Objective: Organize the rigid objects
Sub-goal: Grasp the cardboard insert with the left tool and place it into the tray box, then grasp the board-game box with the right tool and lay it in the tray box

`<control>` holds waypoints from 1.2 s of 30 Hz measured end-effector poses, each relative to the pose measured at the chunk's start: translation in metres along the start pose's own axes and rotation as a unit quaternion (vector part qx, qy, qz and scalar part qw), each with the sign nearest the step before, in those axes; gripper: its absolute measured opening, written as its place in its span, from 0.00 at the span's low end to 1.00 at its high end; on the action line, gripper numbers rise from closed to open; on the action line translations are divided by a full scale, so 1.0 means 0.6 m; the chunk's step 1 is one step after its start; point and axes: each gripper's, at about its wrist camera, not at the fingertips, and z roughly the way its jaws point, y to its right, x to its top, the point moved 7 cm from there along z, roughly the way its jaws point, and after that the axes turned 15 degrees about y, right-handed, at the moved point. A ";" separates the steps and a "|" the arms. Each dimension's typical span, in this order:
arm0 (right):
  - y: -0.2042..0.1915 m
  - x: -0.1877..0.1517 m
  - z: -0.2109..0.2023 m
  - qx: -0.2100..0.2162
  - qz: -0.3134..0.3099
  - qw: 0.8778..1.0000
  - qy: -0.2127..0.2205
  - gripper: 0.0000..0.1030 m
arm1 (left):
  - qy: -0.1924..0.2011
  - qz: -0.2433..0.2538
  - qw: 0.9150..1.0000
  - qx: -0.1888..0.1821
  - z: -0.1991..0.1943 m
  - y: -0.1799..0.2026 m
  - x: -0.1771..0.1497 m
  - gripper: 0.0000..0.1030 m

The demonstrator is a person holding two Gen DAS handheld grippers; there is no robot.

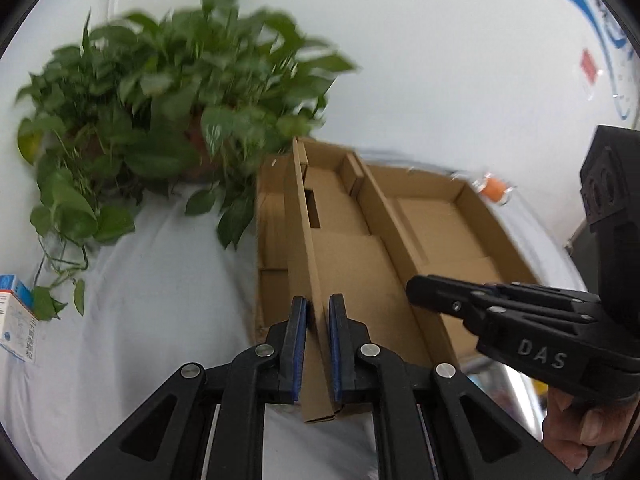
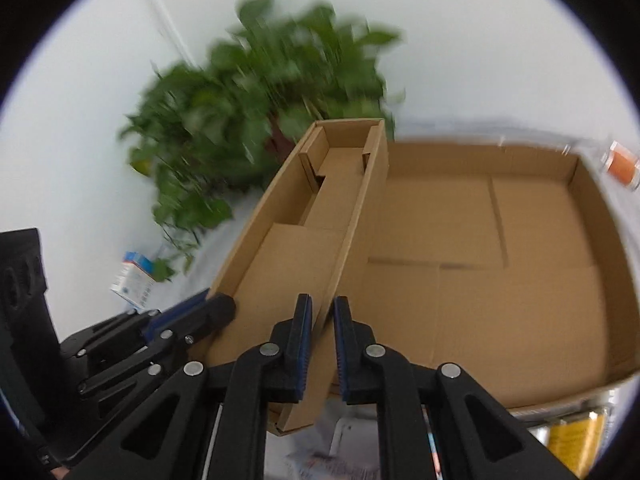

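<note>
- Left gripper (image 1: pixel 318 344): closed on the left side wall of the narrow cardboard tray (image 1: pixel 344 248), blue pads (image 1: pixel 301 352) flanking the thin wall edge, which runs straight ahead between them.
- Right gripper (image 2: pixel 323 344): clamped on the tray's opposite, right side wall (image 2: pixel 360 216); wall edge passes between its pads (image 2: pixel 307 344) and extends forward.
- Narrow cardboard tray: long, open-topped, held at its near end by both grippers; inside bare, folded tabs visible at the far end.
- Seen from the right wrist: tray tilted, its right wall overlapping the left edge of the large shallow cardboard box (image 2: pixel 500 248); whether touching, cannot tell.
- Large shallow cardboard box: ahead and right of the right gripper, open, brown floor showing flap seams.
- Left wrist view: right gripper's fingers (image 1: pixel 436 294) reach in from the right, over the tray's far side; bare hand (image 1: pixel 580 424) on its handle at lower right.
- Right wrist view: left gripper's fingertips (image 2: pixel 200 312) at lower left, against the tray's left wall.
- Potted green plant (image 1: pixel 160 120): ahead and left of the left gripper, beyond the tray's far end, leaves blurred.
- Small blue-and-white carton (image 1: pixel 16 320): far left of the left gripper, on the white cloth (image 1: pixel 160 300), under trailing leaves.
- Orange-capped item (image 2: pixel 622 164): far right, beyond the big box's far corner; too blurred to identify.
</note>
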 end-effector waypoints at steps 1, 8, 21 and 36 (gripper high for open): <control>0.006 -0.010 0.029 0.000 0.006 1.000 -0.023 0.10 | -0.016 -0.004 1.000 0.009 0.022 -0.013 -0.008 0.07; 0.011 -0.012 0.107 -0.017 0.018 0.998 -0.061 0.12 | -0.017 -0.007 1.000 0.016 0.051 -0.038 -0.010 0.08; 0.037 -0.029 0.127 -0.001 0.069 0.992 -0.102 0.39 | -0.016 -0.022 0.999 0.043 0.011 -0.101 -0.058 0.41; 0.030 -0.220 -0.292 0.065 -0.166 0.984 -0.014 0.83 | -0.025 -0.174 0.976 -0.131 -0.264 0.013 -0.309 0.93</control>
